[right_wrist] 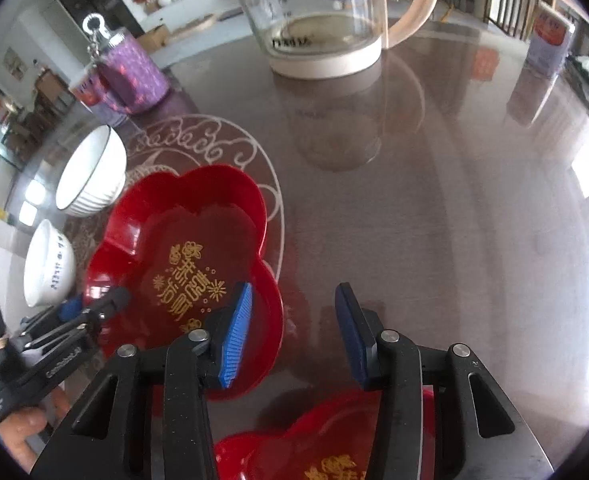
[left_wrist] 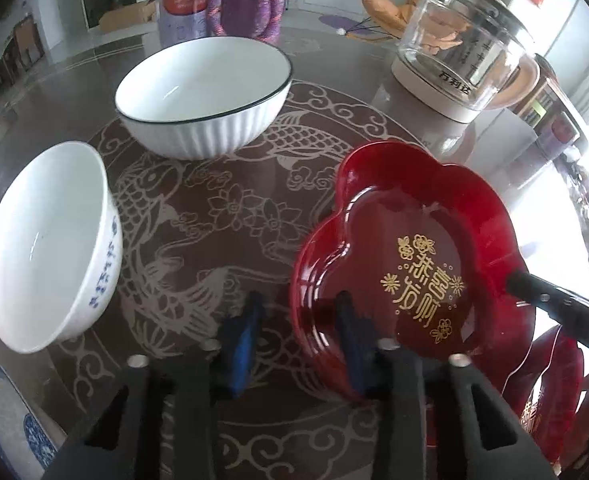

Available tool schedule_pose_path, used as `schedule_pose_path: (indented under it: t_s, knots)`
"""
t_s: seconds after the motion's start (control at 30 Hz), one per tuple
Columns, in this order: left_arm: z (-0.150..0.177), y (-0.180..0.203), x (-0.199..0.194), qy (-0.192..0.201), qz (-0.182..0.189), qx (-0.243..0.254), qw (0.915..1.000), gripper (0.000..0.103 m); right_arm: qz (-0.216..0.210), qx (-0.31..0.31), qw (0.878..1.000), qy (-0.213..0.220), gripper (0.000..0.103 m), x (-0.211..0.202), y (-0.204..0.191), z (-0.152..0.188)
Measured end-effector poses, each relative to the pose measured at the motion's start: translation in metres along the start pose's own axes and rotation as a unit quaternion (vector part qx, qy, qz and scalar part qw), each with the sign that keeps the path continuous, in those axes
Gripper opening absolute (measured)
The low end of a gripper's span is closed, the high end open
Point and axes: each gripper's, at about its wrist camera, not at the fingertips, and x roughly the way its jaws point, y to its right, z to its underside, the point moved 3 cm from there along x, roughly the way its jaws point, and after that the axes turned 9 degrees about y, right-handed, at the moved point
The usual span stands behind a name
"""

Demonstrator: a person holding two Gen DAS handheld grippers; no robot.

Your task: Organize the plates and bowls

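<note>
A red flower-shaped plate (left_wrist: pixel 410 248) with gold characters lies on the table; it also shows in the right wrist view (right_wrist: pixel 182 264). My left gripper (left_wrist: pixel 300 320) is open, its jaws straddling the plate's near-left rim. My right gripper (right_wrist: pixel 294 316) is open, its jaws straddling the plate's right rim. A second red plate (right_wrist: pixel 326 452) lies below the right gripper and shows at the lower right of the left wrist view (left_wrist: pixel 550 392). A ribbed white bowl (left_wrist: pixel 202 96) with a dark rim stands behind. A white bowl with blue marks (left_wrist: pixel 50 244) stands at the left.
A blue-patterned plate (left_wrist: pixel 6 416) lies at the lower left. A glass kettle (left_wrist: pixel 462 60) on a cream base stands at the back right. A purple bottle (left_wrist: pixel 250 0) and a printed canister (left_wrist: pixel 182 4) stand at the back. The brown table (right_wrist: pixel 434 220) has a white fish pattern.
</note>
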Motion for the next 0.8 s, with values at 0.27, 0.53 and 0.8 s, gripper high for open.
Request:
schedule_pose_path:
  t_s: [0.27, 0.53, 0.8]
  knots:
    - [-0.005, 0.005, -0.031, 0.015, 0.038, -0.005, 0.9991, 0.016, -0.042, 0.009, 0.997, 0.064, 0.011, -0.042, -0.013, 0.003]
    - [0.013, 0.059, -0.107, 0.066, 0.106, 0.055, 0.9906, 0.016, -0.036, 0.016, 0.988, 0.150, 0.012, -0.148, 0.005, 0.042]
    - [0.053, 0.135, -0.099, 0.052, 0.127, 0.137, 0.9811, 0.018, 0.037, 0.091, 0.974, 0.206, 0.014, -0.192, 0.050, 0.126]
